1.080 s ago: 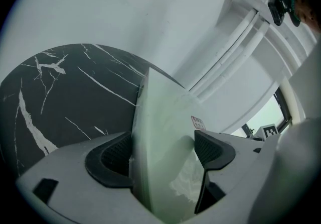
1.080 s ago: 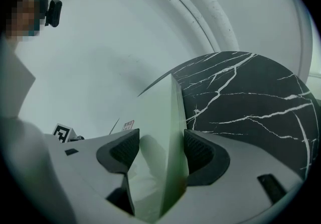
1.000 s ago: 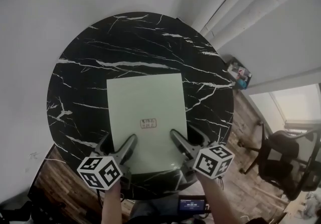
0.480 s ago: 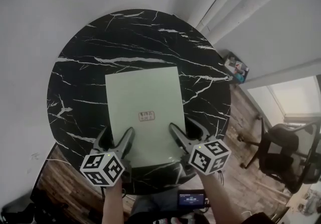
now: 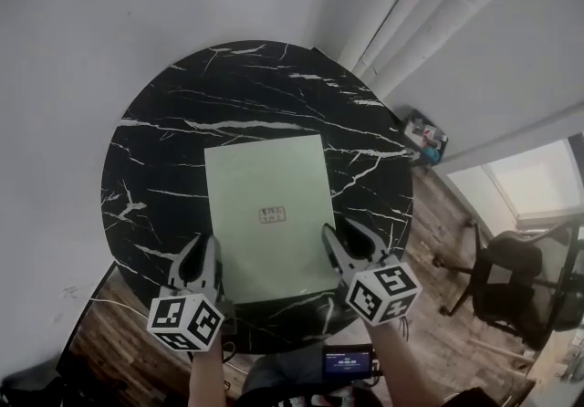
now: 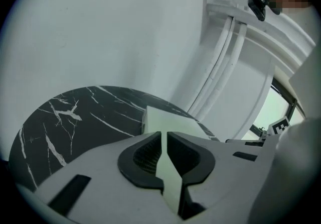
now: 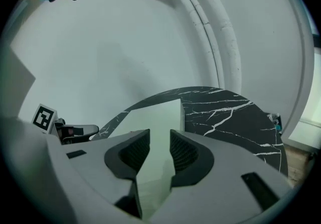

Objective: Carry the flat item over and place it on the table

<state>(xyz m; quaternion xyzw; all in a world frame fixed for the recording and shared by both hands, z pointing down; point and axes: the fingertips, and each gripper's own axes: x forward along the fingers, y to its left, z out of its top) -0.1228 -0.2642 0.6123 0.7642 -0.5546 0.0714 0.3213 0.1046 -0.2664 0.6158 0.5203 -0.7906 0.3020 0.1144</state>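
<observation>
1. Sheet [image 6: 170,120], pale green and flat, fills the narrow slit between the two dark ribbed pads of the left gripper [image 6: 164,140]; those jaws are closing and already press on its near edge.
2. The right gripper [image 7: 159,142] has the same sheet between its pads; the gap there is wider and the pads do not clearly pinch it; these jaws are closing too.
3. In the head view both grippers sit at the near end of the sheet, the left one at the near-left corner, the right one at the near-right corner; each marker cube [image 5: 185,323] points back toward the person, with a bare forearm [image 5: 205,373] behind it.
4. The sheet appears to lie flat on the round black table [image 5: 255,86], which is veined with white; it sits roughly in the middle, its near edge close to the table's near rim; a small label [image 5: 272,214] is stuck near its centre.
5. Past the table stands a pale wall [image 5: 109,13]; white pipes [image 5: 429,4] run up at the upper right; a wooden floor [image 5: 452,223] and a dark office chair [image 5: 520,277] show at the right.
</observation>
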